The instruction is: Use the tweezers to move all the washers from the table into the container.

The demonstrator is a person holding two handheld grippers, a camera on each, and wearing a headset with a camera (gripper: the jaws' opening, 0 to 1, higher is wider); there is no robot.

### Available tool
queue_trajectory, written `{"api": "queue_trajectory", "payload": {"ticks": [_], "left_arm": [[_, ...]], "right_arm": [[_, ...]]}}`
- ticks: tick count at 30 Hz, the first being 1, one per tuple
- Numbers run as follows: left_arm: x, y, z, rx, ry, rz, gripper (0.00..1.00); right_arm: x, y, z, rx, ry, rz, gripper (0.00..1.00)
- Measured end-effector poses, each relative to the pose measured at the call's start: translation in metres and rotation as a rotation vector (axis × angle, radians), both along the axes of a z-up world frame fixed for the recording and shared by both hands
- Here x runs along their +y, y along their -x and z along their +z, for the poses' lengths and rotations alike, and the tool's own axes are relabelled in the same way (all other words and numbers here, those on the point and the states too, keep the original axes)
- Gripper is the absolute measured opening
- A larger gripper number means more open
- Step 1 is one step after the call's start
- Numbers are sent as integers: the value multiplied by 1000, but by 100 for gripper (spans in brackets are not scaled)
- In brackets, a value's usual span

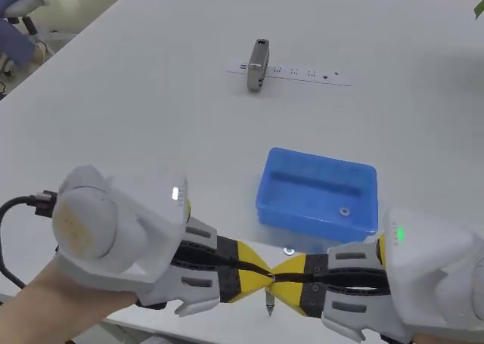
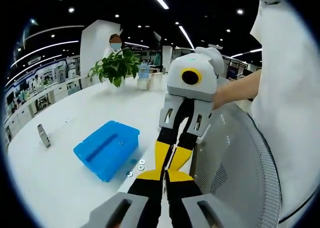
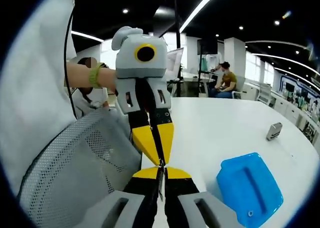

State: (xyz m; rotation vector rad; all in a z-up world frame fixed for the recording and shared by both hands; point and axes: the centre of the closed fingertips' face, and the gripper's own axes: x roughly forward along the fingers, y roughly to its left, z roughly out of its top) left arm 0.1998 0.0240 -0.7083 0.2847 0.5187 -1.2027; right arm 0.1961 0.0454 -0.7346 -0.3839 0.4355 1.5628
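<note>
I have the left gripper [image 1: 257, 272] and the right gripper [image 1: 286, 272] brought nose to nose. Both sets of jaws are drawn narrow, and the yellow tips meet in a bow-tie shape. The tweezers [image 1: 269, 305] are pinched where they meet. In the right gripper view a thin dark blade runs between that gripper's own jaws. The left one looks closed on the same tool, though I read that less surely. The tweezers' long axis runs across the line of the two grippers, with the point showing below the joined tips, aimed down and toward my side. What matters for the next move is that the loose washers [image 2: 140, 165] lie the other way. They are just beyond the joined tips on the counter [image 1: 151, 117], between the grippers and the near wall of the blue container [image 1: 318, 179]. They sit slightly to the right gripper's side, so I judge that arm the nearer one. The point would then need to swing forward over them before it can pick. In the left gripper view I count at least three loose washers clustered close beside the container, but they are small and there may be a fourth. There is one container, just past the washers, with one washer inside [image 1: 345, 211] that I can be sure of. Well beyond both grippers, one small metal block [image 1: 258, 64] stands on the counter.
</note>
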Motion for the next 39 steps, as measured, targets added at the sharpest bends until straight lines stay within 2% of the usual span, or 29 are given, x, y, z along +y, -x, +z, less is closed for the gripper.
{"api": "queue_trajectory", "payload": {"ticks": [2, 4, 8, 12, 15, 16, 17, 21, 24, 26, 27, 30, 31, 33, 34, 36, 38, 39], "left_arm": [[-1, 1, 0, -11, -14, -13, 0], [-1, 2, 0, -13, -22, -25, 0], [-2, 4, 0, -17, -32, -45, 0], [-4, 6, -1, -15, -35, -61, 0], [-4, 7, -1, -17, -40, -67, 0], [-4, 7, -1, -24, -46, -67, 0], [-3, 6, -1, -30, -51, -68, 0], [-2, 4, -2, -30, -53, -61, 0], [-2, 3, -2, -31, -55, -55, 0], [-1, 0, -2, -25, -49, -25, 0], [0, -2, -1, -21, -40, -2, 6], [5, -12, 5, 12, 44, 123, 28], [6, -14, 8, 15, 70, 149, 32], [11, -17, 15, 38, 154, 222, 39], [12, -17, 16, 44, 169, 235, 42], [21, -18, 17, 69, 238, 320, 50], [30, -17, 14, 82, 261, 374, 55], [33, -15, 12, 81, 257, 382, 57]], "right_arm": [[-5, 2, -15, -2, 75, 13, 6], [-6, 4, -28, 3, 122, 21, 14], [-9, 5, -53, -26, 236, 61, 15], [1, 2, -66, -16, 255, 67, 15], [5, 2, -70, -28, 280, 100, 8], [5, 3, -70, -40, 294, 127, 8], [7, 2, -69, -42, 295, 113, 8], [6, 3, -68, -62, 311, 133, 6], [5, 3, -68, -46, 322, 133, 4], [4, 2, -68, -37, 315, 121, 4], [2, 1, -68, -30, 311, 110, 4], [-2, -4, -64, 5, 273, 47, 4], [-5, -7, -61, 31, 247, 15, 4], [-13, -13, -56, 65, 213, -36, 4], [-17, -18, -54, 68, 202, -62, 4], [-29, -29, -50, 76, 183, -119, 4], [-39, -39, -46, 78, 161, -167, 4], [-45, -45, -43, 84, 146, -197, 4]]}}
